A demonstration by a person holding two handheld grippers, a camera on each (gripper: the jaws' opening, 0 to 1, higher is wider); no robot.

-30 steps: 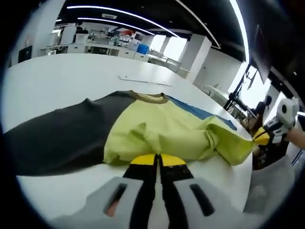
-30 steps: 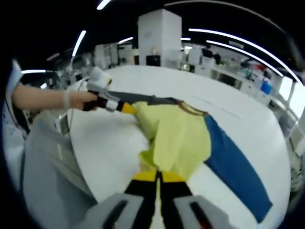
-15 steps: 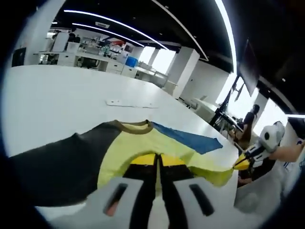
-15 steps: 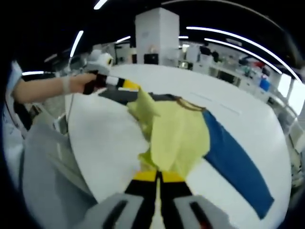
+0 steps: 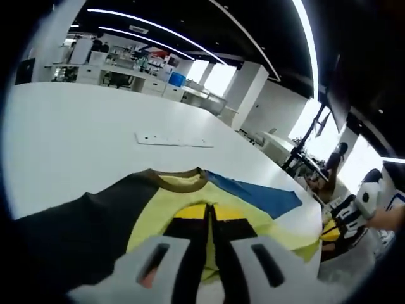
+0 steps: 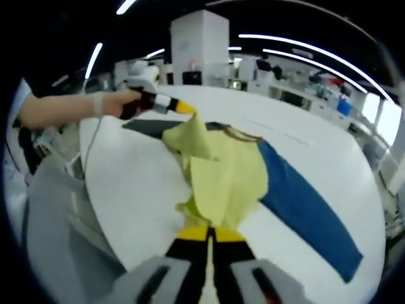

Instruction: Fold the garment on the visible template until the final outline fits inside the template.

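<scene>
The garment lies on the white table (image 5: 76, 120): a yellow-green body (image 5: 161, 206), a black sleeve (image 5: 63, 231), a blue sleeve (image 5: 256, 190) and a brown collar (image 5: 174, 182). My left gripper (image 5: 210, 209) is shut on the yellow hem. In the right gripper view that left gripper (image 6: 185, 109) holds a corner of the yellow body (image 6: 228, 177) up in a peak above the black sleeve (image 6: 147, 126). My right gripper (image 6: 210, 233) is shut on the other hem corner near the table's edge. It also appears as the right gripper (image 5: 330, 232) at the right of the left gripper view. The blue sleeve (image 6: 310, 209) lies flat.
A flat white strip (image 5: 174, 140) lies on the table beyond the collar. A person's hand (image 6: 114, 104) and forearm reach in from the left. Grey material (image 6: 57, 209) sits beside the table's near edge. Desks and a white pillar (image 6: 199, 44) stand behind.
My left gripper has lifted its hem corner off the table and carried it up and toward the collar. The right gripper keeps its hold near the table edge.
</scene>
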